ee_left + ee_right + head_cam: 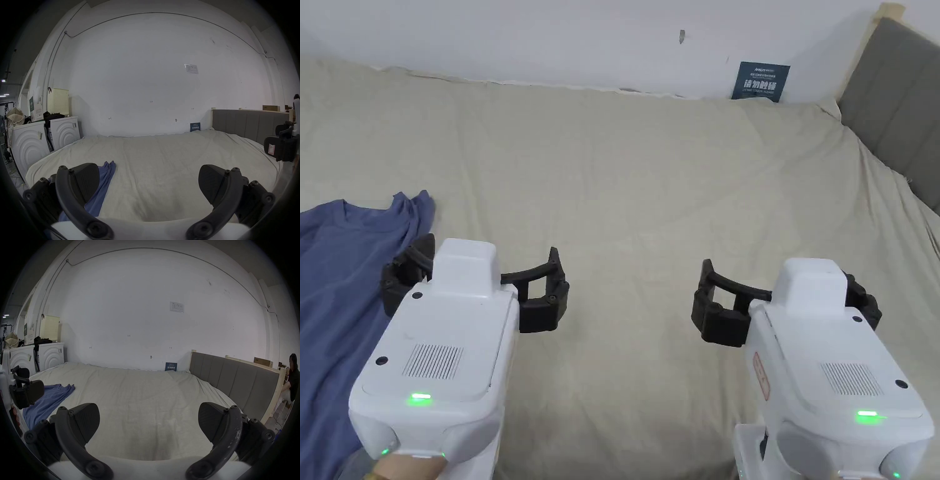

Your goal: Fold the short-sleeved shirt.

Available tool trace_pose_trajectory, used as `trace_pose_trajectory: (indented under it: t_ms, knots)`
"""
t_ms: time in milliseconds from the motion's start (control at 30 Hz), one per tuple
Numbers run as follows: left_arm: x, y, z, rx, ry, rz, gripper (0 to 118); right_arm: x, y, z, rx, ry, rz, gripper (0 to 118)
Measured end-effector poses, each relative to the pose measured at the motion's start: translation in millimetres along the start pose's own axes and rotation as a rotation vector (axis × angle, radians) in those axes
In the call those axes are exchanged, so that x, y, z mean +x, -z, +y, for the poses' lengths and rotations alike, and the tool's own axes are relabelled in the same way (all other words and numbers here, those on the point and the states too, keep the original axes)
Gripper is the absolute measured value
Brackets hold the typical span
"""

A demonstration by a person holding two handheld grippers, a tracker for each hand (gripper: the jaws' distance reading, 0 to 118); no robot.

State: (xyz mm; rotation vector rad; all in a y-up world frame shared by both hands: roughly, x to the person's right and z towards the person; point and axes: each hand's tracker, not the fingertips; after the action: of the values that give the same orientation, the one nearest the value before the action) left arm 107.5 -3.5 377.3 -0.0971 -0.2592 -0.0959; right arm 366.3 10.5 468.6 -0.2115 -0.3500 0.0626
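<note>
We hold both tongs above the bed [650, 187], side by side and well apart from each other. The left tongs [475, 290] stand with jaws wide and nothing between them, and the right tongs [784, 306] are just as wide and just as empty. The short-sleeved shirt [337, 300], blue, lies on the bed sheet at the far left, rumpled, with its near edge just beside and partly under the left tongs in the head view.

We judge that the fold has not begun: the step in hand is to reach the shirt and spread it flat. To do it well we should swing both tongs left, take the cloth at 2 separated points such as the shoulders or the hem corners, and draw it toward the open middle of the bed, where there is room to lay it out. Pinching a single layer near a seam should keep the fabric from bunching.

Much of the shirt is cut off by the left edge of the head view, and the body of the left tongs covers part of it. In the left gripper view 1 jaw hides most of the cloth [103, 183]. We cannot tell where the hem lies, or whether the shirt faces up or down.
</note>
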Motion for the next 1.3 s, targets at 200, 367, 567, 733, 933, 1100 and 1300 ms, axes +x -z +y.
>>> trace_pose_trajectory:
  t_ms: [200, 367, 567, 733, 933, 1100, 1300]
  knots:
    - [0.8, 0.3, -1.0, -0.007, 0.005, -0.002, 118, -0.8, 1.6, -1.0, -0.003, -0.017, 0.002, 118]
    - [0.0, 6.1, -2.5, -0.017, 0.151, -0.019, 118, -3.8, 8.4, 4.0, -0.032, -0.223, -0.045, 118]
    - [16.8, 21.6, 13.6, 0.253, 1.358, 0.039, 118, -20.4, 14.6, 37.7, 0.193, -1.109, -0.108, 118]
    - [23.4, 21.3, 5.7, 0.553, 1.837, 0.003, 118, -23.8, 16.9, 8.5, 0.628, -1.962, -0.124, 118]
    - [13.4, 15.3, 7.8, 0.483, 1.654, -0.089, 118, -24.5, 6.8, 27.0, 0.491, -1.894, 0.064, 118]
    - [-0.8, 12.9, 63.7, 0.322, 1.010, -0.096, 118, -15.5, 11.0, 102.7, 0.129, -1.013, 0.122, 118]
    - [-35.9, 15.7, 99.7, 0.237, 0.108, -0.049, 118, 29.8, 17.2, 115.9, 0.077, -0.038, 0.160, 118]
